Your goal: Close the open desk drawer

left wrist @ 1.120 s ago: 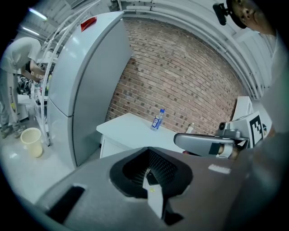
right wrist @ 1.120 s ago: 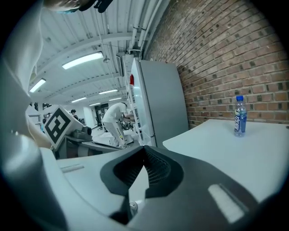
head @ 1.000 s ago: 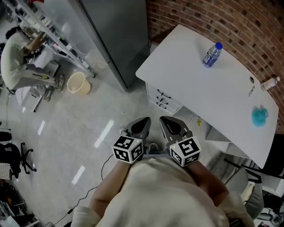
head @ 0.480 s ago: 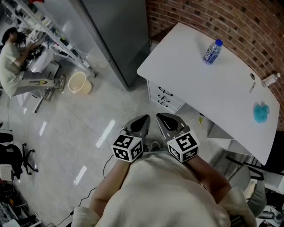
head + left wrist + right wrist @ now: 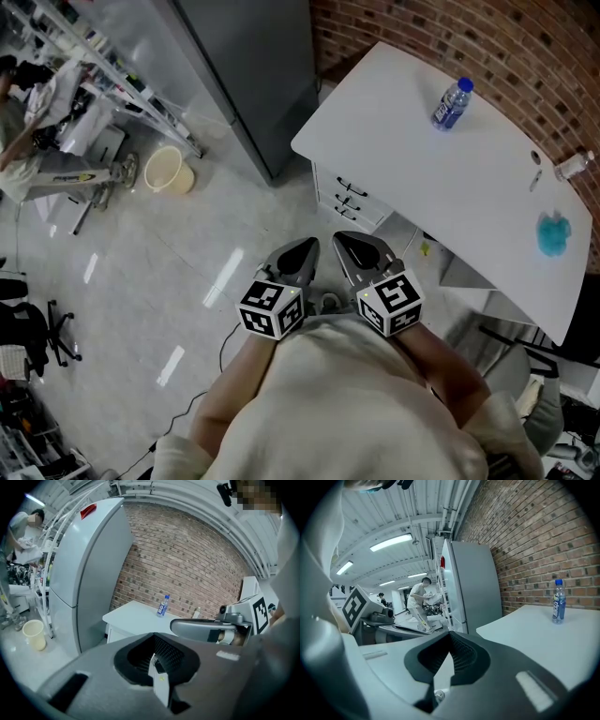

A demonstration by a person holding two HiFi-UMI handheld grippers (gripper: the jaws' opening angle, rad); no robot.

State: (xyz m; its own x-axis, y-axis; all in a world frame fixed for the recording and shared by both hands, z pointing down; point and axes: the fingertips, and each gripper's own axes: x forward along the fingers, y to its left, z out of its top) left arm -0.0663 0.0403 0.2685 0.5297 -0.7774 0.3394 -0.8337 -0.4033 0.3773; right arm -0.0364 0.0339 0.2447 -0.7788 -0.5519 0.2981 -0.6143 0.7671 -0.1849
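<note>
The left gripper (image 5: 156, 660) has its jaws pressed together with nothing between them, and the right gripper (image 5: 446, 660) is the same: closed and empty. Both hang side by side in front of the person's body, over the floor and well apart from the drawer unit (image 5: 352, 199) under the white tabletop (image 5: 422, 178).

Over the last second, neither pair of jaws has opened or drawn nearer the drawers. Only the head view has drifted slightly, and a person by the rack at far left has shifted. So nothing at the drawers has altered.

The 3 fronts with dark handles look flush, though they are too small to be sure. That fits either a drawer already pushed home or a slight gap that cannot be made out.

The bottle (image 5: 451, 103) has a blue label, but its print is unreadable. The marker cubes (image 5: 273, 311) carry only black square patterns.
</note>
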